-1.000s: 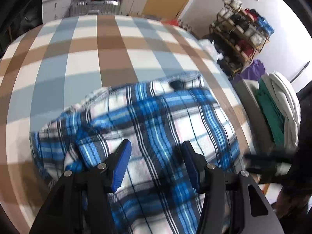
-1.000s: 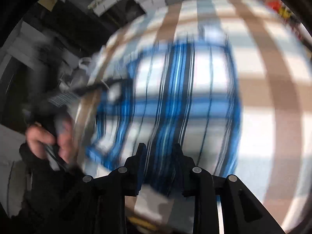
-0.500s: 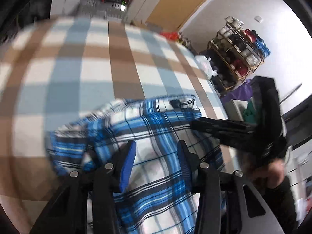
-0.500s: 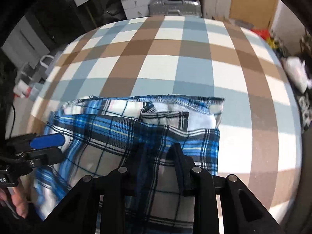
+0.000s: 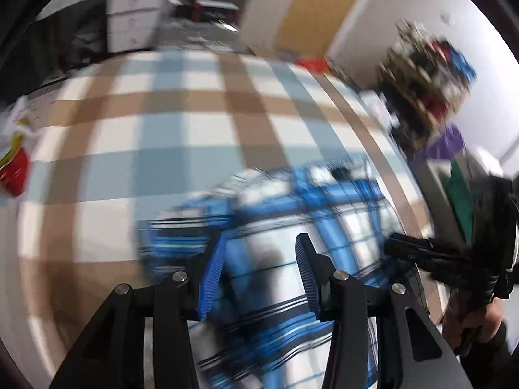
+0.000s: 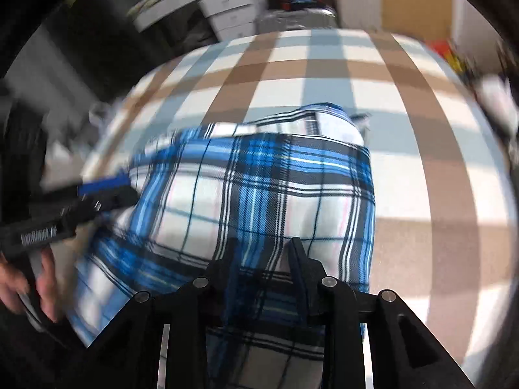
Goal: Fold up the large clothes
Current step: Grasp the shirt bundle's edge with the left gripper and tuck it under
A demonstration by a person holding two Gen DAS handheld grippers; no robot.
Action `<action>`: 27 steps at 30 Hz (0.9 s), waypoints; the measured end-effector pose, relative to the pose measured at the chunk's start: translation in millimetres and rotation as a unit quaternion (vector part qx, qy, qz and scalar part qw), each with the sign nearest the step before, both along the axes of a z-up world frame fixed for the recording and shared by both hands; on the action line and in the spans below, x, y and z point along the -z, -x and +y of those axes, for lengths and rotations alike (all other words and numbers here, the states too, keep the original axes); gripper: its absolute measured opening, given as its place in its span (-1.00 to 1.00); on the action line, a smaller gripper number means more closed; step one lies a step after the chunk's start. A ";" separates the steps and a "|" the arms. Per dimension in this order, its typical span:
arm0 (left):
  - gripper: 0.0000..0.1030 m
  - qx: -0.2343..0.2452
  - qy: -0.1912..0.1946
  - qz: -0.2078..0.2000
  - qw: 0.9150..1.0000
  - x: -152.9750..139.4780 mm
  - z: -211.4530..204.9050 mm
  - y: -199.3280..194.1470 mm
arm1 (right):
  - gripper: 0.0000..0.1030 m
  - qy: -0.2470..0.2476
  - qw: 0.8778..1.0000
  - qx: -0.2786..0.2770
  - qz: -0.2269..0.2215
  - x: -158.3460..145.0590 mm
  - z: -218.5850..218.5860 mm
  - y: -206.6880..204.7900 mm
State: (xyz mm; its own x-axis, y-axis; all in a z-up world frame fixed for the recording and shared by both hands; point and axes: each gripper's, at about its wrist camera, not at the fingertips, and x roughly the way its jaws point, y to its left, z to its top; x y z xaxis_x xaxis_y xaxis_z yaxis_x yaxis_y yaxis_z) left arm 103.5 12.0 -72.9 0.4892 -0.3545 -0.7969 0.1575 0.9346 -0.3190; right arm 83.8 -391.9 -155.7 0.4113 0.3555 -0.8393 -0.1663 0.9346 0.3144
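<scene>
Checked bedcover [image 6: 324, 74], broad squares of brown, pale blue and white, flat; wide bare stretches beyond the garment on its far and right sides, its near edge close below the cloth. Plaid garment [image 6: 259, 201]: soft woven cloth, blue, white and black, folded into a rough rectangle on the near part of the cover, stitched hem on the far edge. Right gripper [image 6: 263, 259]: black fingers, closed on a fold of the garment's near edge. Left gripper [image 5: 259, 269]: blue ribbed pads [image 5: 212, 278], jaws have just been opening and stand apart above the cloth, nothing pinched between them. Open shelf rack [image 5: 428, 74] by the white wall: packed, contents blurred. White drawer units [image 5: 133, 19] behind the bed.
</scene>
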 end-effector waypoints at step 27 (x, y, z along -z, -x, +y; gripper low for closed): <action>0.67 0.041 0.141 0.109 0.983 34.6 22.9 -13.5 | 0.17 -0.072 0.994 0.081 -0.010 8.6 -51.1 29.4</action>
State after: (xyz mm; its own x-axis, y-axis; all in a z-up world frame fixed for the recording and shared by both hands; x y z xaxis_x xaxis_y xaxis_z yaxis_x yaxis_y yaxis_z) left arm 117.0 34.9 -107.5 0.2785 -0.6080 -0.7435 0.1284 0.7907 -0.5986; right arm 54.4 -443.0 -164.3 0.4885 0.3992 -0.7759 -0.0243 0.8951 0.4452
